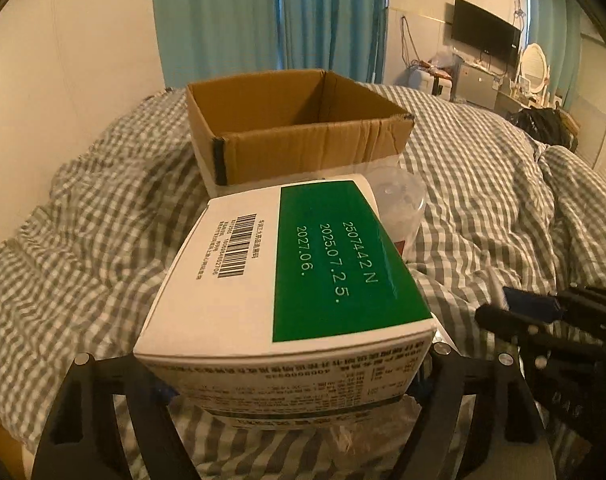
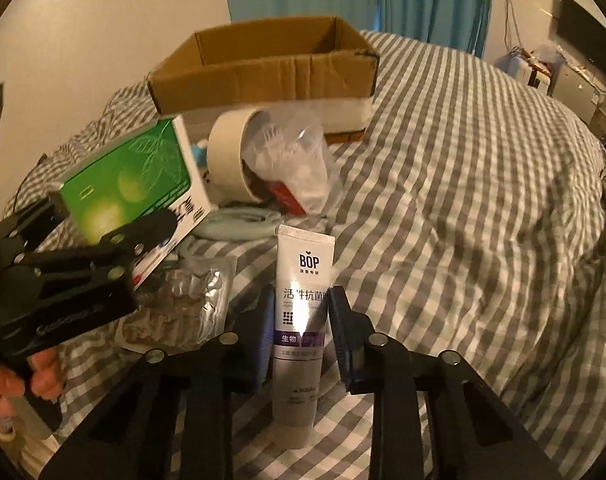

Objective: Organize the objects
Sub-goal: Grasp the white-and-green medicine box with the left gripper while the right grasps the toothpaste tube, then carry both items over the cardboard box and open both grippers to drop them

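On the bed (image 2: 483, 200) with its checked cover, the largest thing we have to reckon with is the open carton (image 2: 263, 68) at the far side, stiff-walled and seemingly empty, a likely place to gather things. Next is the green box (image 1: 287, 292), which our left claw (image 1: 287, 364) has clamped across its near end, lifted just short of the carton; we judge it light, rigid cardboard with smooth printed faces, so a squeeze across the narrow sides as now should hold, though too much force could dent it. The tape roll (image 2: 229, 156) lies on its side against a crinkly clear bag (image 2: 303, 160), both light; the roll would take a grip across its rim, the bag would slip and crumple. Nearer lies a foil pouch (image 2: 179, 308), soft and slick. Smallest is the tube (image 2: 303, 320), pinched mid-body by our right claw (image 2: 301, 320); it is soft, so gentle pressure suits.
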A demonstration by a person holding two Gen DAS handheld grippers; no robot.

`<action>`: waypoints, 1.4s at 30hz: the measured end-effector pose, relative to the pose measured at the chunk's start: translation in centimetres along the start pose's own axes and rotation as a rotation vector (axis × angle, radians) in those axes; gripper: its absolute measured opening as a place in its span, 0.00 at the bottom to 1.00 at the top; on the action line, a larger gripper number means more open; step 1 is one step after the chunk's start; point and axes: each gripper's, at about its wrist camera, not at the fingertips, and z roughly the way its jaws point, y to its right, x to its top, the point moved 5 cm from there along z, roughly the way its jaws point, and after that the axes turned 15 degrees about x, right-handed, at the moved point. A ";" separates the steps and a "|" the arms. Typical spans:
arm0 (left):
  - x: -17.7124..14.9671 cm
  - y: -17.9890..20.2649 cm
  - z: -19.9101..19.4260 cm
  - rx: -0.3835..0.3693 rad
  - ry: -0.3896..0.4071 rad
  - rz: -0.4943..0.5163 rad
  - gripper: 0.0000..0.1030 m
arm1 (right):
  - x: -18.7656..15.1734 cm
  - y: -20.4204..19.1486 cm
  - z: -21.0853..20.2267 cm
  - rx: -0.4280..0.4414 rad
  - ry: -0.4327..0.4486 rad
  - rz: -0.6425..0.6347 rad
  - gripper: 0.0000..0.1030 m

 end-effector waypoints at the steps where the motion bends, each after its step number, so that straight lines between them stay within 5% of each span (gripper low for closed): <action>1: 0.1 -0.2 -0.5 0.014 0.013 0.002 0.80 | 0.2 -0.1 -0.4 -0.008 0.014 -0.002 0.24; 10: 2.5 -2.2 -4.6 0.041 0.102 -0.059 0.81 | 1.7 -2.6 -4.3 -0.046 0.117 -0.073 0.13; 21: 4.9 -3.9 -6.6 0.086 0.139 -0.124 0.81 | 3.5 -3.7 -8.2 -0.016 0.224 -0.106 0.13; 32: 10.5 -4.7 -5.7 0.091 0.194 -0.151 0.80 | 11.5 -4.0 -11.5 0.002 0.358 -0.176 0.13; 42: 16.1 -5.7 -2.5 0.132 0.246 -0.165 0.81 | 19.0 -2.9 -8.7 0.047 0.379 -0.192 0.13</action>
